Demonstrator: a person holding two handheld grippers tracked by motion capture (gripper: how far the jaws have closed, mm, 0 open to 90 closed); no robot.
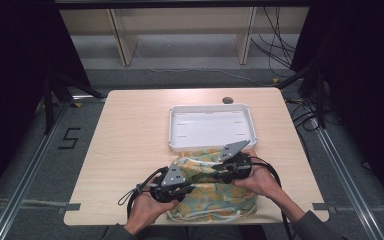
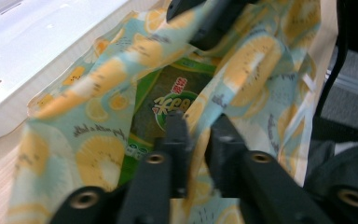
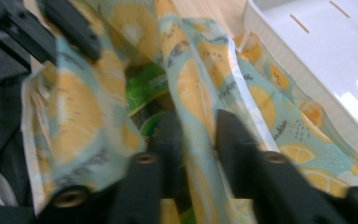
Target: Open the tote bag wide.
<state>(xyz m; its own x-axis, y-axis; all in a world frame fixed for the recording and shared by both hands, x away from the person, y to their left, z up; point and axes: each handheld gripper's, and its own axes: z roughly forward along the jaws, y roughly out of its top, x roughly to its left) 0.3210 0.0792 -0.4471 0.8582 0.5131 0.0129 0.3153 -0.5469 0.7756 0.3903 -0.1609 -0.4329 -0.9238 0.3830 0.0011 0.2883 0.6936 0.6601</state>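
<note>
The pale wooden bench (image 1: pixel 130 145) carries everything here, its rounded rectangular top running from the person's edge out to a small dark cable hole near the far edge. A white rectangular plastic tray (image 1: pixel 212 146) with a raised rim sits toward the far right of the bench, its floor bare. Just in front of the tray, at the near edge and slightly right of the middle, lies a cloth drawstring bag printed with yellow lemon slices on pale blue-green (image 1: pixel 225 197), its far edge touching or almost touching the tray's near rim. White drawstring cord (image 1: pixel 205 215) loops along the bag's near side. The bag's mouth is held apart by both tools, and inside the opening lies a green printed packet (image 2: pixel 172 102), partly hidden by the folds. The left gripper (image 2: pixel 199 135) has its two black jaws clenched on one fold of the bag's rim, the cloth pinched between them. The right gripper (image 3: pixel 198 135) likewise grasps the opposite fold of the rim, fabric running down between its jaws. From above, each tool shows its grey three-cornered plate, and black cables trail back toward the person's sleeves at the near edge
</note>
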